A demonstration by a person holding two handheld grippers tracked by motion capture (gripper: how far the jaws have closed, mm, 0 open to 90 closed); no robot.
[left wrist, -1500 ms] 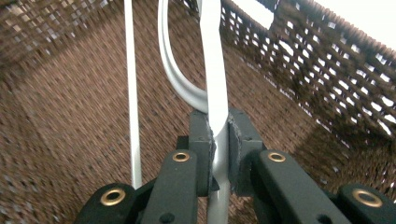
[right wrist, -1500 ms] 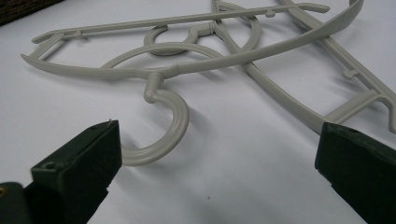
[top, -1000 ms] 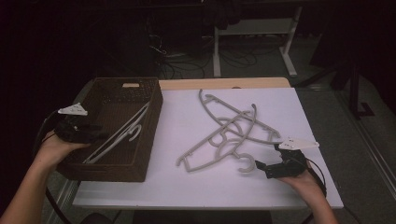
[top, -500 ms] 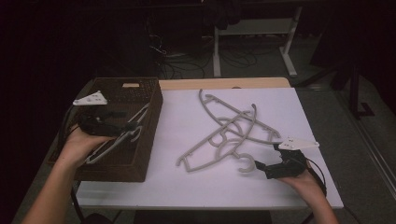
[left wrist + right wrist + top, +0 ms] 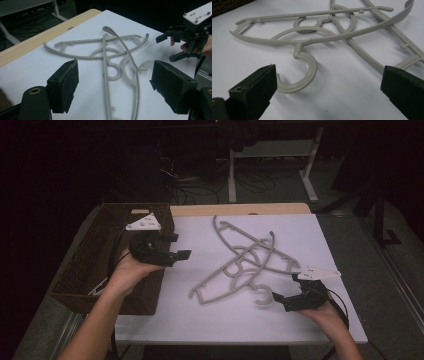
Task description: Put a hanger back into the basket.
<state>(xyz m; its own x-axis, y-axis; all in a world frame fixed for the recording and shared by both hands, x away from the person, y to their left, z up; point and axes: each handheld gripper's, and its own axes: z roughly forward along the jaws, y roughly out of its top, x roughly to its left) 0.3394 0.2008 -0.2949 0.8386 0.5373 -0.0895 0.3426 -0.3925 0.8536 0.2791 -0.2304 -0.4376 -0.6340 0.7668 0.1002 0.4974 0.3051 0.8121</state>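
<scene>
A tangle of grey plastic hangers (image 5: 245,257) lies in the middle of the white tabletop (image 5: 325,235). My left gripper (image 5: 179,246) hovers over the right rim of a brown woven basket (image 5: 95,250) and points at the hangers (image 5: 110,50). Its jaws have just been opening and stand open with nothing between them. My right gripper (image 5: 286,287) rests low at the front right, open, with the nearest hanger's hook (image 5: 305,72) lying on the table just ahead of its jaws. That same gripper (image 5: 186,37) appears far off in the left gripper view.
A pale hanger (image 5: 97,287) lies inside the basket, partly hidden by my left forearm. A strip of bare wood (image 5: 240,209) runs along the table's far edge. Beyond it are a dark floor with cables and a white table leg (image 5: 232,175).
My left gripper has moved right and a little up, from inside the basket to its right rim, leaving the hanger behind, and its jaws have widened. The right gripper has stayed in place.
</scene>
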